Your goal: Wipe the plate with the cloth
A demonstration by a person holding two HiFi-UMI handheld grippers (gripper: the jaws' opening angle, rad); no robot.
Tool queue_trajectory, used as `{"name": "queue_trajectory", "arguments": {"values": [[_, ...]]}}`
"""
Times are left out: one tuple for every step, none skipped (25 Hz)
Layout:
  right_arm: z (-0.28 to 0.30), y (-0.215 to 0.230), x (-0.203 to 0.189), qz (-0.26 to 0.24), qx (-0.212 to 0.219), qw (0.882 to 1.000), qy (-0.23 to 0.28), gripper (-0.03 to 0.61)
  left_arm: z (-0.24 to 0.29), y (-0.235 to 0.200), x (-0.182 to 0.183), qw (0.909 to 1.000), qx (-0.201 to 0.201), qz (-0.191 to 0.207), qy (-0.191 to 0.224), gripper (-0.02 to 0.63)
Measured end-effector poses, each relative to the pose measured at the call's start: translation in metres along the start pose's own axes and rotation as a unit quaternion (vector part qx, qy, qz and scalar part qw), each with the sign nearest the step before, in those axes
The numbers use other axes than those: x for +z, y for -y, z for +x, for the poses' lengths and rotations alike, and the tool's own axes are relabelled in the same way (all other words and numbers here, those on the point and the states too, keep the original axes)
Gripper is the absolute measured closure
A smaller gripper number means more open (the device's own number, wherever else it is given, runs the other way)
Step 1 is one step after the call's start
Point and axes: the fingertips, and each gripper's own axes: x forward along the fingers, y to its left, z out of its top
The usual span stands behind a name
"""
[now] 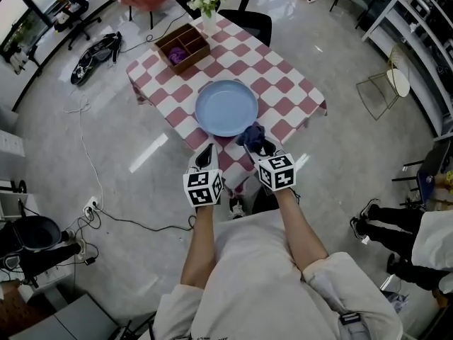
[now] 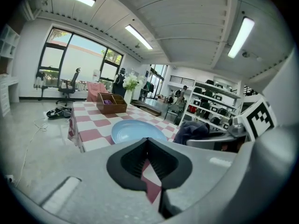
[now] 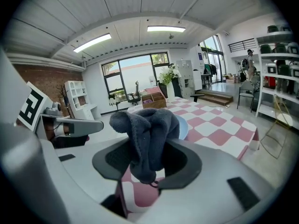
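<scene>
A light blue plate (image 1: 226,108) lies on the near half of the pink-and-white checked table (image 1: 283,91). My right gripper (image 1: 255,142) is shut on a dark grey-blue cloth (image 1: 253,134), held just off the plate's near right rim. In the right gripper view the cloth (image 3: 147,134) bunches up between the jaws and hides most of the plate (image 3: 182,127). My left gripper (image 1: 206,156) hovers at the table's near edge, left of the right one, shut with nothing in it. The left gripper view shows the plate (image 2: 135,130) ahead and the cloth (image 2: 192,130) at the right.
A wooden divided box (image 1: 182,47) and a white vase of flowers (image 1: 208,0) stand at the table's far end. A black office chair (image 1: 249,16) is behind the table. Cables (image 1: 88,158) trail on the floor at the left. A seated person's legs (image 1: 396,222) are at the right.
</scene>
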Motion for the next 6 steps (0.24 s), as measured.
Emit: {"name": "queue_trajectory", "arguments": {"values": [[0.002,0.0,-0.001,-0.001,0.003,1.0,-0.003,0.397,0.001,0.001,0.001,1.0,-0.005,-0.003,0.001,0.604],[0.003,-0.001,-0.003,0.001,0.007,1.0,-0.007,0.397,0.001,0.001,0.001,1.0,-0.009,-0.005,0.001,0.604],[0.005,-0.002,-0.007,0.006,0.013,1.0,-0.011,0.397,0.001,0.001,0.0,0.9999,-0.009,-0.006,0.0,0.604],[0.006,-0.003,-0.009,0.012,0.018,1.0,-0.014,0.397,0.001,0.001,-0.002,0.9999,-0.008,-0.007,-0.003,0.604],[0.007,-0.004,-0.012,0.018,0.022,0.999,-0.016,0.397,0.002,0.0,-0.003,0.9999,-0.007,-0.007,-0.005,0.604],[0.009,-0.005,-0.014,0.025,0.027,0.999,-0.018,0.397,0.002,-0.001,-0.005,0.9999,-0.005,-0.007,-0.008,0.604]]}}
